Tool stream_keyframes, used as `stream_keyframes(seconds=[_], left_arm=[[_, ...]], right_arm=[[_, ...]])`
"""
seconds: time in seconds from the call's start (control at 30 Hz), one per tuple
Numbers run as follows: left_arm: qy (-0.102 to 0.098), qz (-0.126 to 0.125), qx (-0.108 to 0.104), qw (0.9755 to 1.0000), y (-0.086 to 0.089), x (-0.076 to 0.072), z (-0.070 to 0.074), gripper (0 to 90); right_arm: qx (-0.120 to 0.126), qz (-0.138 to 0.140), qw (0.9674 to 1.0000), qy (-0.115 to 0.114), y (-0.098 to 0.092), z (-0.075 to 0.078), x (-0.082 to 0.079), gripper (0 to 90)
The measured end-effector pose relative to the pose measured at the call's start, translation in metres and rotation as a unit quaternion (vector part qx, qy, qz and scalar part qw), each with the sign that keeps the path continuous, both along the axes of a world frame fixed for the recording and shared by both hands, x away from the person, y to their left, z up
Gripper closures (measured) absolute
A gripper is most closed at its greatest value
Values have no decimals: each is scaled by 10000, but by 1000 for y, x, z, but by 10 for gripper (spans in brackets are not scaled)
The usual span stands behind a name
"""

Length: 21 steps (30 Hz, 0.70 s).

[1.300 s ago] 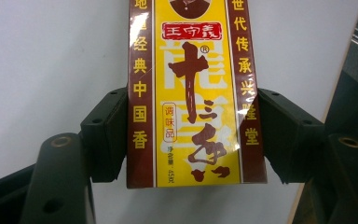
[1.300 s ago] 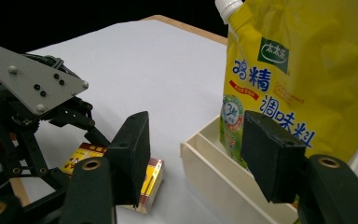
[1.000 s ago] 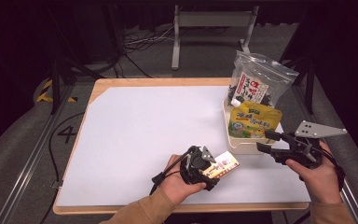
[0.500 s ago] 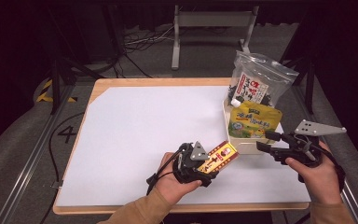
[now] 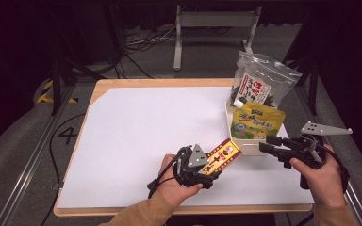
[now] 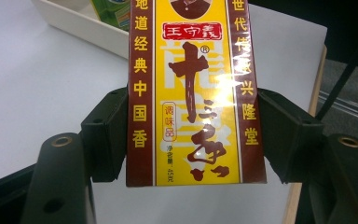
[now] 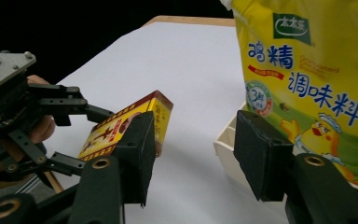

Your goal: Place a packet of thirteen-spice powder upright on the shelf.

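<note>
A yellow and brown seasoning box [image 5: 226, 153] [image 6: 193, 93] is held off the white table top, pointing at the tray. My left gripper [image 5: 215, 164] [image 6: 193, 140] is shut on the box's long sides, near its lower end. In the right gripper view the same box [image 7: 121, 123] sits in the left gripper [image 7: 86, 137] beyond my own jaws. My right gripper [image 5: 267, 146] [image 7: 193, 144] hovers at the tray's near corner. Its jaws have just been closing, but they stand open with nothing between them.
A white tray [image 5: 245, 146] [image 7: 223, 140] [image 6: 84, 23] at the table's right edge holds a yellow seasoning pouch [image 5: 257, 122] [image 7: 317, 84] and a clear bag of dark contents [image 5: 259, 84]. The white table top [image 5: 146, 127] stretches left of the tray. A metal stand and cables lie beyond the table.
My left gripper has swung the box's far end up and towards the tray. The right hand has kept its place.
</note>
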<state>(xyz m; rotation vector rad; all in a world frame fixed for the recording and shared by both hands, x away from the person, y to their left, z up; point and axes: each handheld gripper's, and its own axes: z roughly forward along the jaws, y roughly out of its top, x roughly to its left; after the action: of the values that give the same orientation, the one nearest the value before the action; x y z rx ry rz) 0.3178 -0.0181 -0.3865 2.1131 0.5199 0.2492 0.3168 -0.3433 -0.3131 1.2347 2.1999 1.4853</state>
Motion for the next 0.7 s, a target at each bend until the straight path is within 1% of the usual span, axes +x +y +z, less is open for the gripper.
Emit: stream_keyframes(seconds=[0.03,0.07,0.2,0.3,0.33,0.47,0.5,0.57,0.63,0.7], left_arm=[[-89,29,-8,10000,0,-1,-1,326],[-129,29,-13,9999,0,-2,-1,326],[-199,23,-36,9998,-2,-4,-1,326],[-250,-13,-44,9997,-2,-5,-1,326],[-270,-16,-58,9996,-2,-6,-1,326],[-299,-10,-117,9995,-2,-6,-1,325],[-296,-13,-131,9995,-2,-6,-1,326],[-315,-10,-158,9994,-2,-6,-1,326],[-327,-4,-179,9993,-1,-6,-1,326],[-325,20,-207,9993,0,-6,0,325]], right_arm=[[-12,24,10000,-6,1,0,0,489],[-16,50,10000,21,2,2,0,489],[-21,152,9999,57,7,7,0,485],[-51,217,9997,123,11,9,1,481],[-108,278,9994,192,16,11,4,477],[-162,362,9988,274,22,14,7,471],[-193,426,9983,356,27,16,10,466],[-230,459,9978,430,31,18,12,463],[-247,473,9975,457,33,18,13,461],[-309,506,9967,560,39,19,17,458]])
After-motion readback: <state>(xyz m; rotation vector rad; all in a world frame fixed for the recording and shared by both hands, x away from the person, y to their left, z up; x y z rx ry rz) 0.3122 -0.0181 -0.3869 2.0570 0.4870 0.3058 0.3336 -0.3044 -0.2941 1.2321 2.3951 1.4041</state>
